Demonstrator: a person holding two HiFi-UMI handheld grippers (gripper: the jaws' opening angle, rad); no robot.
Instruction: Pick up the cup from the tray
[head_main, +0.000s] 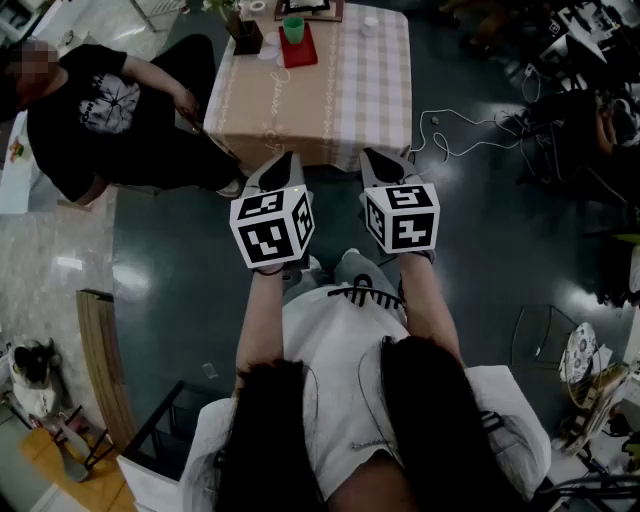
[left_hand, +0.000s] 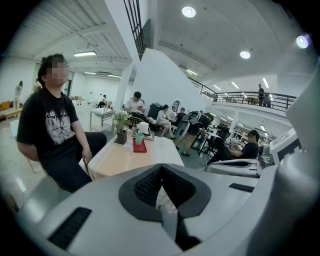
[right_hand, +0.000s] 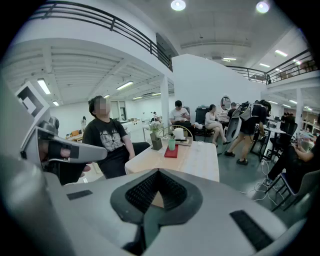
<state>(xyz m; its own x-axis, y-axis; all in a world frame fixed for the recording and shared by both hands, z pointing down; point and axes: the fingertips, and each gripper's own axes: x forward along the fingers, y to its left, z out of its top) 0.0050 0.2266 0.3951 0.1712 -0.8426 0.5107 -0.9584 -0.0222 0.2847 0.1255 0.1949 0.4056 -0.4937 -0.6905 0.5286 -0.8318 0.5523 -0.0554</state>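
A green cup (head_main: 293, 28) stands on a small red tray (head_main: 300, 50) at the far end of a table with a checked cloth (head_main: 340, 90). Both grippers hang in the air over the floor, short of the table's near edge and well apart from the cup. My left gripper (head_main: 283, 162) and my right gripper (head_main: 376, 158) sit side by side, jaws together and empty. The left gripper view shows the cup (left_hand: 139, 138) and tray (left_hand: 140, 146) far beyond the shut gripper (left_hand: 161, 166). The right gripper view shows the cup (right_hand: 172, 144) and tray (right_hand: 171, 152) past the shut gripper (right_hand: 158, 171).
A person in black (head_main: 100, 110) sits at the table's left side. A dark vase with a plant (head_main: 245, 36) stands just left of the cup, and a dark frame (head_main: 310, 8) behind it. Cables (head_main: 470, 125) trail on the floor to the right.
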